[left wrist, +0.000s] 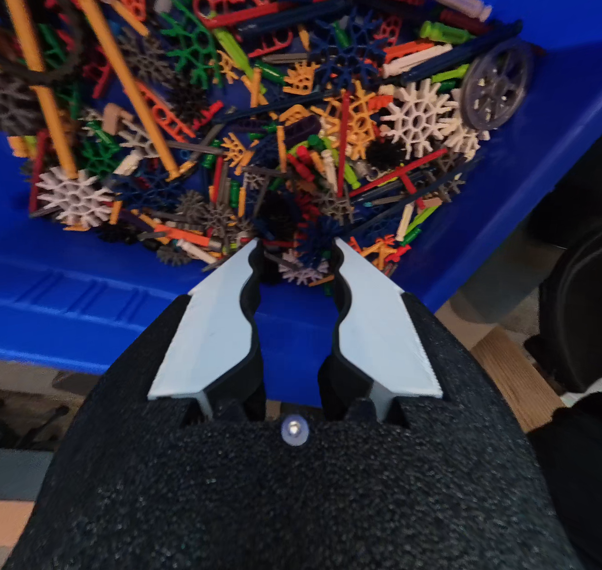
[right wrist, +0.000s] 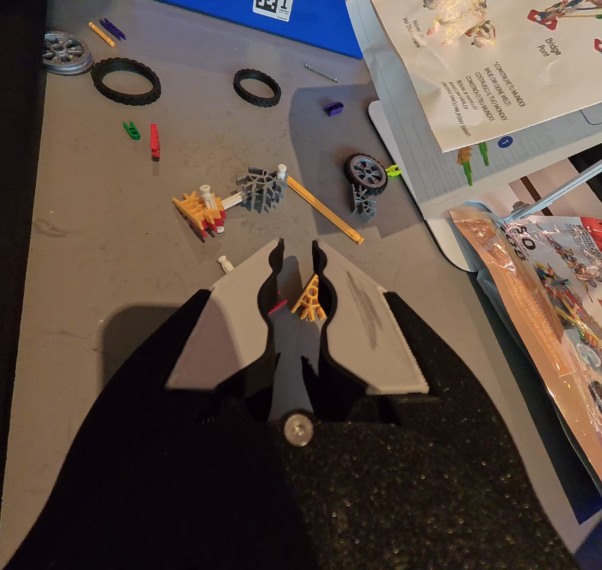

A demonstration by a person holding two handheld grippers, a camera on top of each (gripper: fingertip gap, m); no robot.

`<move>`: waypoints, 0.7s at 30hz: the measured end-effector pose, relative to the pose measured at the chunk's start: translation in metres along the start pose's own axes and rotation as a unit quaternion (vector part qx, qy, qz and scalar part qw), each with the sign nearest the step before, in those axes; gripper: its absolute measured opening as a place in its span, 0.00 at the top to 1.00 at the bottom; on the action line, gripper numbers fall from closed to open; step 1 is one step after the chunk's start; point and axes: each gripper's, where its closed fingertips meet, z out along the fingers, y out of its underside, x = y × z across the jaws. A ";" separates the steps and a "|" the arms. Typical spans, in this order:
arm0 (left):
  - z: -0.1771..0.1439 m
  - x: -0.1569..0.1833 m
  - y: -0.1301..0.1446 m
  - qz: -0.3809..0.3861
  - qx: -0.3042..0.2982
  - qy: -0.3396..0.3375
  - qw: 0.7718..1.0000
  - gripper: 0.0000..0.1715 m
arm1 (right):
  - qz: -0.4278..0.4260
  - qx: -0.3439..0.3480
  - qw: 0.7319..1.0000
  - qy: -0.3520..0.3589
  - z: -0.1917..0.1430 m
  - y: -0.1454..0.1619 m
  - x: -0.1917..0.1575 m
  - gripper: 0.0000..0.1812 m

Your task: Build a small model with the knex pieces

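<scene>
Left gripper fingers apart, empty, over blue bin of mixed pieces. Right gripper fingers narrowly apart above desk; yellow connector lies between them, narrow end pointing away from camera.

Left wrist cam looks steeply down into the blue bin, close up. Right cam looks down over the counter, same bin at 12 o'clock.
</scene>
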 end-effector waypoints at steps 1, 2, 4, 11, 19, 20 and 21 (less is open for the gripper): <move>-0.003 -0.007 -0.001 -0.002 0.005 -0.012 1.000 0.77 | 0.000 0.000 1.000 0.000 0.000 0.000 0.000 0.91; -0.006 -0.014 -0.002 -0.005 0.009 -0.024 1.000 0.77 | 0.000 0.000 1.000 0.000 0.000 0.000 0.000 0.91; -0.010 -0.026 -0.001 -0.009 0.007 -0.044 0.999 0.77 | 0.001 0.000 1.000 0.000 0.000 0.000 0.000 0.91; -0.006 -0.044 -0.007 -0.002 0.003 -0.049 0.999 0.82 | 0.001 0.000 1.000 0.001 0.000 0.000 0.001 0.91; 0.007 -0.020 -0.026 0.039 0.010 0.002 0.999 0.81 | 0.006 0.003 1.000 0.005 -0.001 0.000 0.003 0.91; 0.006 -0.015 -0.034 0.046 0.026 0.011 0.999 0.80 | 0.007 0.004 1.000 0.006 -0.002 0.000 0.004 0.91; 0.004 -0.010 -0.042 0.058 0.043 0.018 0.997 0.80 | 0.009 0.005 1.000 0.008 -0.002 0.000 0.005 0.91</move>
